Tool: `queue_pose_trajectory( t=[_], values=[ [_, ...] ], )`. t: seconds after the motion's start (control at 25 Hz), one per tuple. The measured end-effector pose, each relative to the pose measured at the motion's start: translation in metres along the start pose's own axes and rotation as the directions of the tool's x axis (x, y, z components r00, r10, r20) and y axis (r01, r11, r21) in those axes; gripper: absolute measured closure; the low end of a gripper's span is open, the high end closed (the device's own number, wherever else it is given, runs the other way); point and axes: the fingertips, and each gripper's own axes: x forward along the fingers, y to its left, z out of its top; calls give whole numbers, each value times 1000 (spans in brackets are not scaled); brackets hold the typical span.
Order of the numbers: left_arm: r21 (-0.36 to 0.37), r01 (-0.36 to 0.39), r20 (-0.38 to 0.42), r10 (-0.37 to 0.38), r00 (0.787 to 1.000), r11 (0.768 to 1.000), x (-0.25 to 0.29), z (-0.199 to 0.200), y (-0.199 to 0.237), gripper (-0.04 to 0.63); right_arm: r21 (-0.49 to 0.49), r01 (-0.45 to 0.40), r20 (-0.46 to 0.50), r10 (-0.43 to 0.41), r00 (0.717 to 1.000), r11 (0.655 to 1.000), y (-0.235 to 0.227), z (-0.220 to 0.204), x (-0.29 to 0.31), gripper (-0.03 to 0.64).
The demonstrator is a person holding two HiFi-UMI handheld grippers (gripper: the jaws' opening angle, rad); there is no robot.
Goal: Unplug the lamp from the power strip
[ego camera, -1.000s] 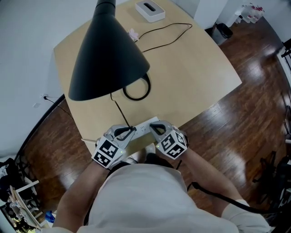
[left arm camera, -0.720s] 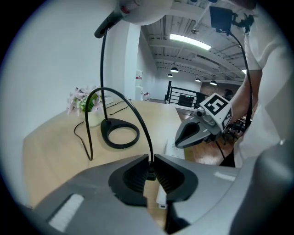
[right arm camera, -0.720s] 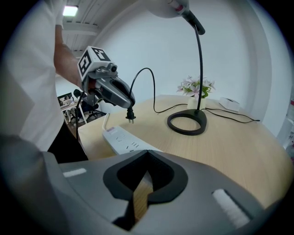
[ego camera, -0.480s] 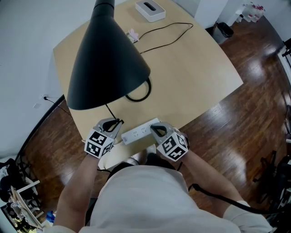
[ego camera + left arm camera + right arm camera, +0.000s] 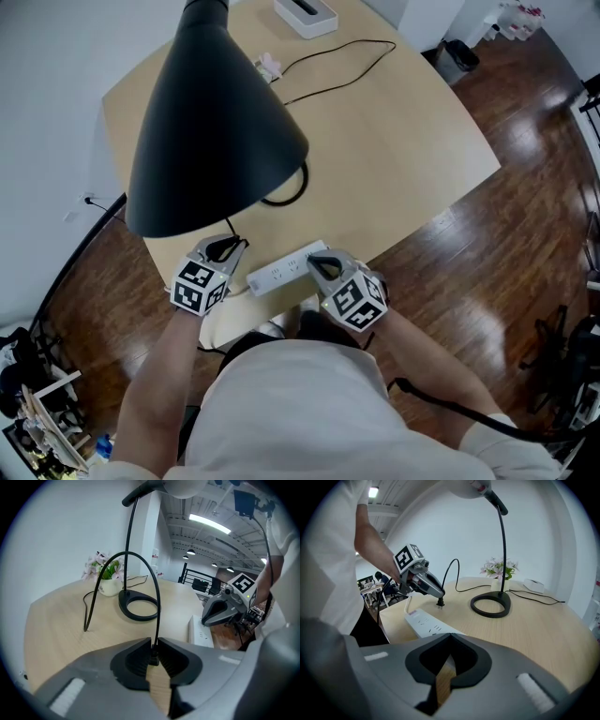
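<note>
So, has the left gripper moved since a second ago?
Yes: the left gripper went left, away from the power strip, with the plug between its opening jaws.

Pwr strip (image 5: 281,272) at table (image 5: 412,122) front edge, lamp base (image 5: 298,187) behind.

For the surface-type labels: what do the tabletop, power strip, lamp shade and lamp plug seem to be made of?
Tabletop: pale wood or wood-look laminate, matte; fine straight grain shows.
Power strip: white plastic, smooth, moulded sockets.
Lamp shade: matte black, even cone; painted metal or plastic, unclear which.
Lamp plug: black, probably moulded plastic.
</note>
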Motion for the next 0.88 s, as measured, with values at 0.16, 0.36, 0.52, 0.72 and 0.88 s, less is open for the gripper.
queue_pose_trajectory(
  t=[0.16, 0.36, 0.52, 0.72, 0.88],
  values=[
    [1, 5, -5, -5, 1000, 1000, -1, 1, -3, 486, 4, 0, 2, 0, 1000, 1000, 0, 0, -1, 609],
    [16, 2, 1, -2, 1000, 1000, -4, 3, -9, 449, -5, 1, 2, -1, 1000, 1000, -1, -1, -2, 609],
    [11, -10, 12, 10, 1000, 1000, -12, 3, -7, 440, -10, 1, -3, -1, 1000, 1000, -1, -1, -2, 609],
    [-6, -26, 28, 27, 999, 1000, -26, -2, -9, 440, 3, 7, 0, -7, 1000, 1000, -1, -3, -3, 609],
    [-10, -42, 52, 42, 998, 999, -38, -3, -12, 440, -13, 7, -16, -8, 1000, 1000, -4, -4, -1, 609]
  ],
)
